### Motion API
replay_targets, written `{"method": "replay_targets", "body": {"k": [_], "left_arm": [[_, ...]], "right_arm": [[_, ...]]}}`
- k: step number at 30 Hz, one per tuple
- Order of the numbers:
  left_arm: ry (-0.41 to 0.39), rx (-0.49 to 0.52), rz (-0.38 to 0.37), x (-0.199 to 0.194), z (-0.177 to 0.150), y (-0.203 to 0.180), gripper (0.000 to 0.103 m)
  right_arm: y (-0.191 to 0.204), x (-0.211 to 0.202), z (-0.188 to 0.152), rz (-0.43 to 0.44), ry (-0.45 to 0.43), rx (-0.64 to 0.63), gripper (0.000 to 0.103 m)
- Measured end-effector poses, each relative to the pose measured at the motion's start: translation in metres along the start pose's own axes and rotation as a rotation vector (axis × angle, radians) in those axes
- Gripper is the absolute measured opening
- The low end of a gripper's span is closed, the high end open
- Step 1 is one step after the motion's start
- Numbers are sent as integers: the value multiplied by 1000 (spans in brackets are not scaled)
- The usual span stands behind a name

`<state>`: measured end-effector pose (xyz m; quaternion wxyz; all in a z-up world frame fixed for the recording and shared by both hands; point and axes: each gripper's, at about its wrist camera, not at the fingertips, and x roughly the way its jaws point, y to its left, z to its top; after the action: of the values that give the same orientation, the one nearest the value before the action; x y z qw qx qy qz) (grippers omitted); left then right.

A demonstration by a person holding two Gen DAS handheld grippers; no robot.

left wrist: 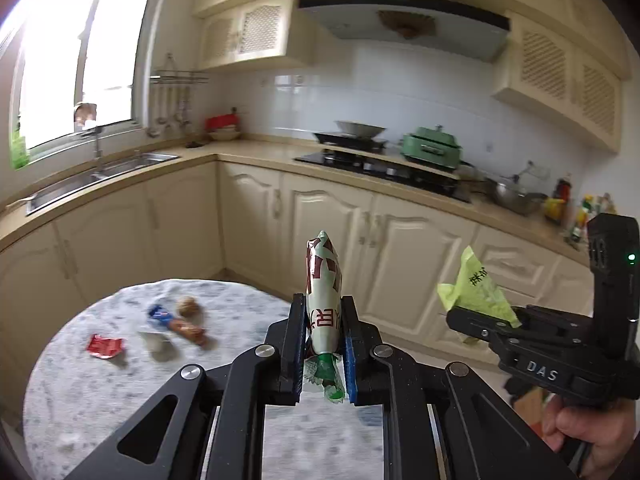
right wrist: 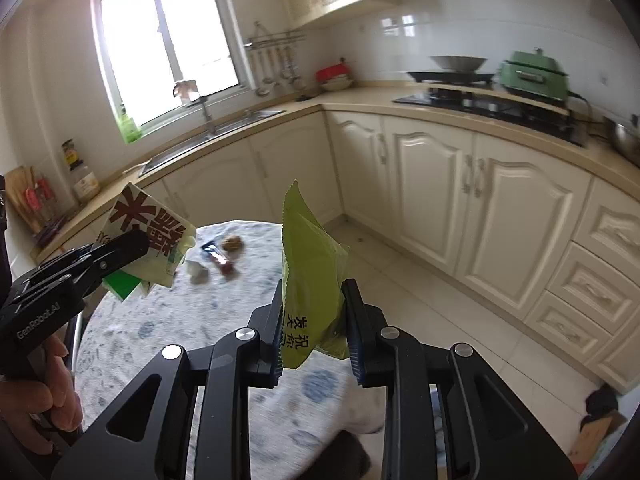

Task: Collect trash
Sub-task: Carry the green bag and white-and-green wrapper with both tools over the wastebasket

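The left hand-held gripper (left wrist: pixel 323 344) is pinching a white-and-red carton (left wrist: pixel 323 280) at frame centre; the right hand-held gripper (right wrist: pixel 315 320) is clamping a green wrapper (right wrist: pixel 310 264), both above the desk (left wrist: pixel 100 392).

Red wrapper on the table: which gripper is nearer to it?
Left. The left gripper hangs just right of the red wrapper; the right gripper is farther right.
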<state>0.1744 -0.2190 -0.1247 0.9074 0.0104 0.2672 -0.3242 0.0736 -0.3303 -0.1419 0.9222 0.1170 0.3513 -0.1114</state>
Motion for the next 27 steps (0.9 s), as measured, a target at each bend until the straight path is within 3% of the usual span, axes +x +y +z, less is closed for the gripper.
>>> {"method": "replay_targets", "body": {"k": [8,17,27], "left_arm": [[99,34,-197,47,-3,-74,12],[397,62,-336,148,-45,-140,12],[668,60,-346,245,-89,-173,12]], "right_arm": [[-85,-40,-24,-149,3,91,25],[-187,-5,-80,-229,149,256,25],[-254,56,-138,-194,309,408,25]]}}
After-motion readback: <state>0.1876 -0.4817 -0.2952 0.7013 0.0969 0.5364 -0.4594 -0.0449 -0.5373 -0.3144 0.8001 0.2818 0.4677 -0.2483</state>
